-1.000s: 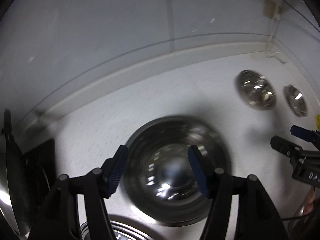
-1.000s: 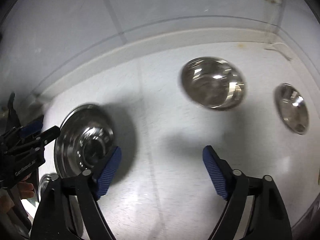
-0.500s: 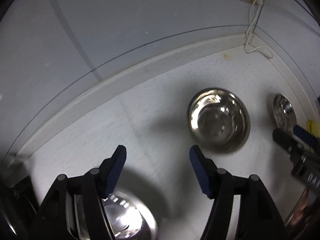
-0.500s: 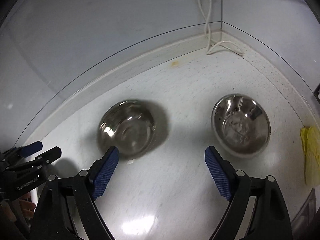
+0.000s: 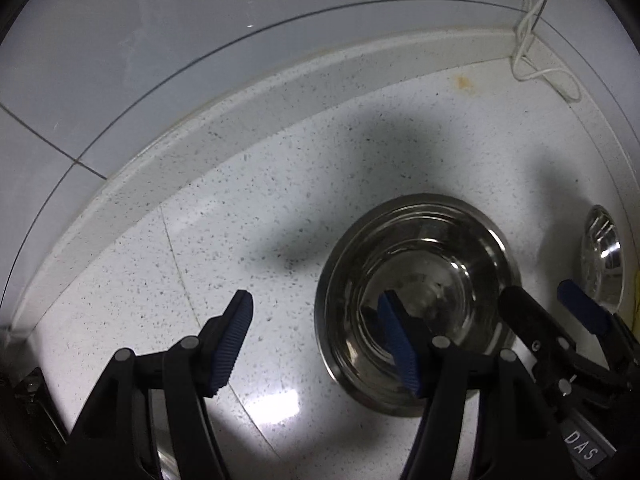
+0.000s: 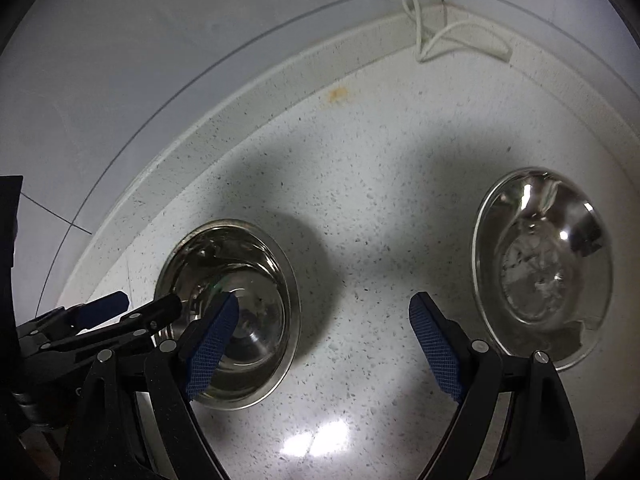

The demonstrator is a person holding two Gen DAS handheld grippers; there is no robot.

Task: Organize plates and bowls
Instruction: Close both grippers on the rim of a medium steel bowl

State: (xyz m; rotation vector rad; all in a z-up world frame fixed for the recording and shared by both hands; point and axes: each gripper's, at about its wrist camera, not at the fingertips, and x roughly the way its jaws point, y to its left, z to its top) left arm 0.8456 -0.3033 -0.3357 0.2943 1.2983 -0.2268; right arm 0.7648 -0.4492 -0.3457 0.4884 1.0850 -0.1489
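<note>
A steel bowl (image 5: 416, 300) stands upright on the white speckled counter; it also shows in the right wrist view (image 6: 236, 312). A second steel bowl (image 6: 540, 268) stands to its right and shows at the right edge of the left wrist view (image 5: 602, 260). My left gripper (image 5: 320, 336) is open and empty, its right finger over the first bowl's left rim. My right gripper (image 6: 324, 340) is open and empty, its left finger over the first bowl and its right finger near the second bowl.
The counter (image 6: 360, 184) ends in a raised back ledge and a corner at the far right. A white cable (image 6: 440, 36) lies in that corner. A rust-coloured stain (image 6: 338, 94) marks the counter. A steel rim (image 5: 160, 456) shows under the left gripper.
Both grippers have swung right and come in lower toward the two bowls, which now look larger. The big plate seen at first has left both views. Both grippers stay open.
</note>
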